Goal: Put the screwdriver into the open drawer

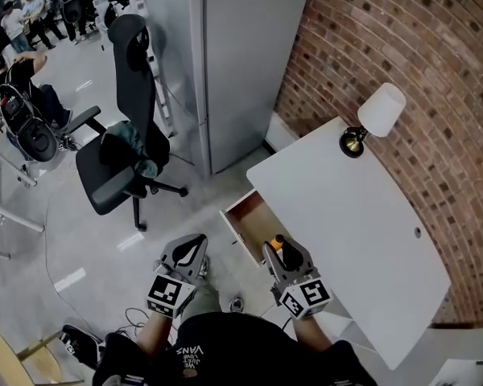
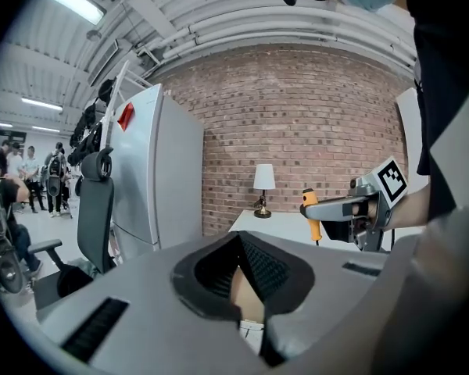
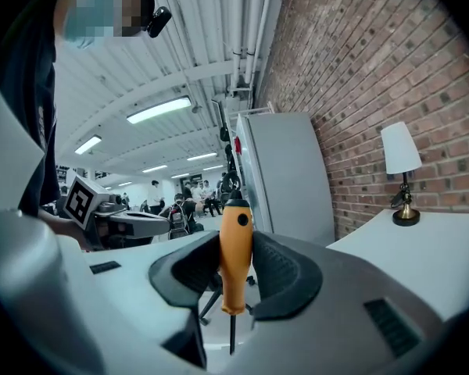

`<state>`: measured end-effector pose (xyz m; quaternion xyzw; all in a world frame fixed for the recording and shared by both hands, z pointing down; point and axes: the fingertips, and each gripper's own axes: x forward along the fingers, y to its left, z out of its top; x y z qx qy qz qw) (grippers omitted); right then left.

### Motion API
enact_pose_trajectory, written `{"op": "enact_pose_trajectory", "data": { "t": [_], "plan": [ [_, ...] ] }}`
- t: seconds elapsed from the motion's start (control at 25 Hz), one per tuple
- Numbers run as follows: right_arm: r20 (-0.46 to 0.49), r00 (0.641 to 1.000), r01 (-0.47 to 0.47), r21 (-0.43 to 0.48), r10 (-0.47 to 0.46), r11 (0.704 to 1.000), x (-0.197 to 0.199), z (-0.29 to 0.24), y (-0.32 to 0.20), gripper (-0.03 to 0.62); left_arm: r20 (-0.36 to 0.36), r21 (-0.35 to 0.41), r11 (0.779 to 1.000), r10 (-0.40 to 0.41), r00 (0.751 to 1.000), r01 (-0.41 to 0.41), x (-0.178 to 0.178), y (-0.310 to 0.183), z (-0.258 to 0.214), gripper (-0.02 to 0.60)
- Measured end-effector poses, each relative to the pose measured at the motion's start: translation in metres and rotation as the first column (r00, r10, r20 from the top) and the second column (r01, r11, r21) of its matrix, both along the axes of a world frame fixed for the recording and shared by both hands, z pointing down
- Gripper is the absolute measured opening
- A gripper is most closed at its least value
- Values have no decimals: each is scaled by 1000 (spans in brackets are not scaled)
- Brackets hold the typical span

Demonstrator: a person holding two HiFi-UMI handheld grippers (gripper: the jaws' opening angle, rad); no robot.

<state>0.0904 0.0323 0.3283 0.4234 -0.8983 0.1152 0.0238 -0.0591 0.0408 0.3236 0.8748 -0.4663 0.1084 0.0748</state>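
An orange-handled screwdriver (image 3: 236,248) stands upright, shaft down, between the pads of my right gripper (image 3: 236,266), which is shut on its handle. In the head view the right gripper (image 1: 283,257) holds the screwdriver (image 1: 278,242) just in front of the open drawer (image 1: 252,214) under the white table (image 1: 354,215). My left gripper (image 1: 187,252) hangs over the floor to the drawer's left. Its pads (image 2: 270,268) stand a narrow gap apart with nothing between them. The left gripper view also catches the right gripper (image 2: 359,209) with the screwdriver (image 2: 311,209).
A white-shaded lamp (image 1: 378,115) sits at the table's far corner, by the brick wall (image 1: 419,47). A tall grey cabinet (image 1: 225,55) stands behind the drawer. A black office chair (image 1: 125,151) is at the left, with people and gear further back.
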Motion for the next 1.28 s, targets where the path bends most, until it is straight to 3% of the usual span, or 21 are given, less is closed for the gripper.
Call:
{"op": "enact_pose_trajectory", "data": {
  "t": [0.28, 0.84, 1.04, 1.28],
  "plan": [
    [-77, 993, -91, -64, 86, 994, -6, 51, -43, 126, 9, -32, 997, 76, 997, -76, -6, -55, 21, 6],
    [-232, 964, -173, -170, 131, 970, -15, 214, -118, 126, 16, -122, 971, 209, 978, -206, 3, -127, 107, 6],
    [-307, 944, -199, -226, 124, 954, -16, 275, -137, 126, 13, -110, 961, 255, 967, -252, 7, -149, 132, 6],
    [-334, 933, -244, -308, 136, 919, -10, 341, -158, 125, 17, -129, 948, 296, 955, -292, 10, -173, 167, 7]
  ]
}}
